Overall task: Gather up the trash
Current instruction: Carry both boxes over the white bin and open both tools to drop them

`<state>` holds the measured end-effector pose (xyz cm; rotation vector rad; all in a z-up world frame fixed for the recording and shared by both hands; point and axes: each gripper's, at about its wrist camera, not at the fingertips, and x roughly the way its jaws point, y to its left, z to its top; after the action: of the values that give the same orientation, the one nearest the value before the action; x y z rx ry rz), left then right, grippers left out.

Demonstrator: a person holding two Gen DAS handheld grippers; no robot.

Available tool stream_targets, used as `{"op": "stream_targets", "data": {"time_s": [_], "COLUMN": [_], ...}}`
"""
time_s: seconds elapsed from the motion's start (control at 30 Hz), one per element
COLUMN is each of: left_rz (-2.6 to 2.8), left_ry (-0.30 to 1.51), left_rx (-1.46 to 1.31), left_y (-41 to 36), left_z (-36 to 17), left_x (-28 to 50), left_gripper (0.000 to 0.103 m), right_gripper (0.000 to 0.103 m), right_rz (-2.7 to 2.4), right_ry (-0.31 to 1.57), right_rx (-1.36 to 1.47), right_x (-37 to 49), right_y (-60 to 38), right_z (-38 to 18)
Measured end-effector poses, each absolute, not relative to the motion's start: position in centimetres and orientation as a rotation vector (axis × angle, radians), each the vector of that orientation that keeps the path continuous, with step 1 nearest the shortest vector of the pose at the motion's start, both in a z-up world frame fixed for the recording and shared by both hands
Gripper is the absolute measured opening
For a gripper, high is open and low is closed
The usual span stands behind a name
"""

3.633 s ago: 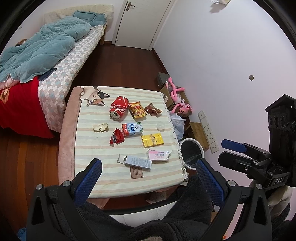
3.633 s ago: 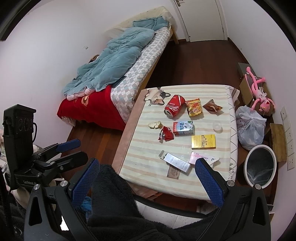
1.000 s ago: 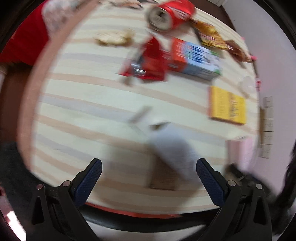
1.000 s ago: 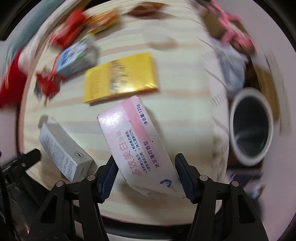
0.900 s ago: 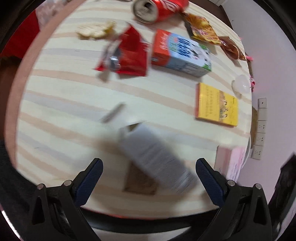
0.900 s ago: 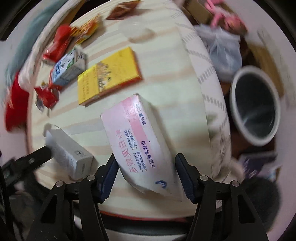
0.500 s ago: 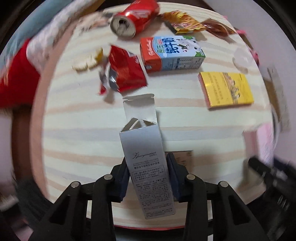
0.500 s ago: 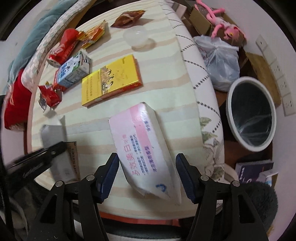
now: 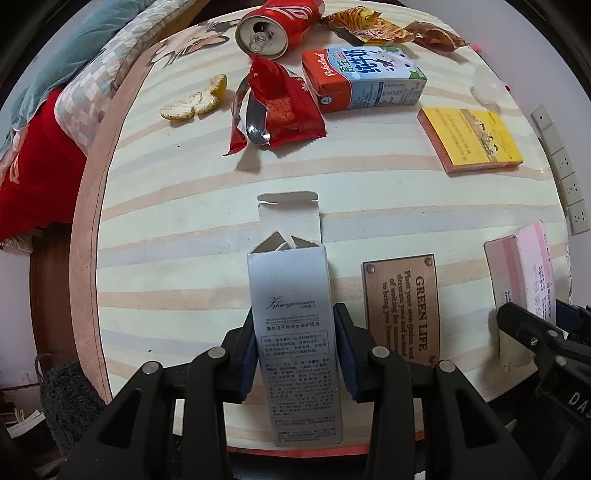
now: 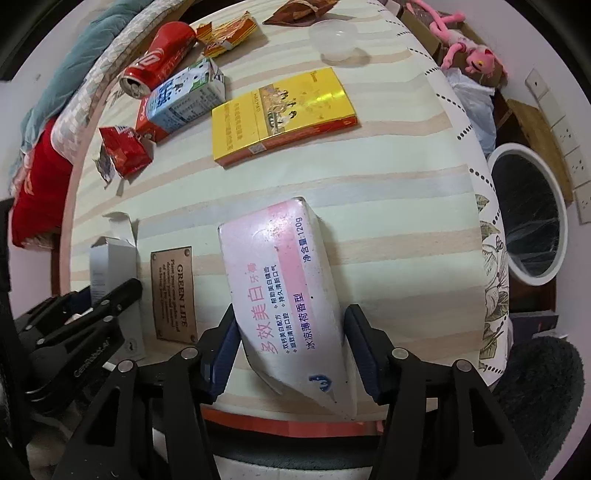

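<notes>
The left tool (image 9: 295, 354) is clenched on the lower half of a grey carton (image 9: 291, 321) at lower centre of its frame, top flap open, while the right tool (image 10: 291, 350) grips a pink toothpaste box (image 10: 280, 280) by its long sides at lower centre of its own frame. Both look like light, empty cardboard that would crush under a hard squeeze, so holding across the narrow width near the middle seems right. Beyond them on the striped desk (image 9: 184, 229) lie 1 yellow box (image 10: 280, 114), a milk carton (image 9: 365, 81) and a red can (image 9: 280, 22); the bin (image 10: 528, 214) sits at right of the right-wrist frame.
</notes>
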<state>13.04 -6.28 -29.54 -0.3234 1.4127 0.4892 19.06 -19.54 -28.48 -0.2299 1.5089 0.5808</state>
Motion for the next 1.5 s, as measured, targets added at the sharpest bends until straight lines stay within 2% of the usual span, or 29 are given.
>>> {"op": "stream_targets", "data": {"time_s": [0.2,0.3,0.47,0.77,1.0,1.17,1.5], "left_rz": [0.494,0.505,0.509,0.398,0.193,0.036,-0.198], "left_ry": [1.394,1.392,1.305,1.073,1.015,1.104,1.525], "left_rx": [-0.331,-0.321,-0.285,-0.181,-0.120,-0.100,-0.134], "left_y": [-5.3,-4.8,-5.7,-10.3,-17.5,-23.6,-31.9], "left_z": [-29.9,-29.7,-25.5,-14.4,-10.7,-12.9,-27.0], "left_x": [11.8,11.1,10.7,14.8,22.6,29.8,41.2], "left_gripper": [0.032,0.032,0.031,0.032,0.032,0.032,0.032], "right_gripper": [0.059,0.053,0.052,0.052,0.052,0.052,0.052], "right_rz": [0.569,0.553,0.556,0.584,0.519,0.384,0.224], "right_ry": [1.468,1.441,1.435,1.279,1.189,1.211,1.516], "right_rx": [-0.296,-0.330,-0.238,0.025,0.118,0.087,0.112], "right_x": [18.1,17.8,18.0,22.1,27.9,32.3,39.9], "right_y": [-18.9,-18.8,-20.8,-27.5,-35.5,-41.7,-50.7], "right_z": [-28.5,-28.3,-26.8,-17.0,-11.5,-12.6,-25.5]}}
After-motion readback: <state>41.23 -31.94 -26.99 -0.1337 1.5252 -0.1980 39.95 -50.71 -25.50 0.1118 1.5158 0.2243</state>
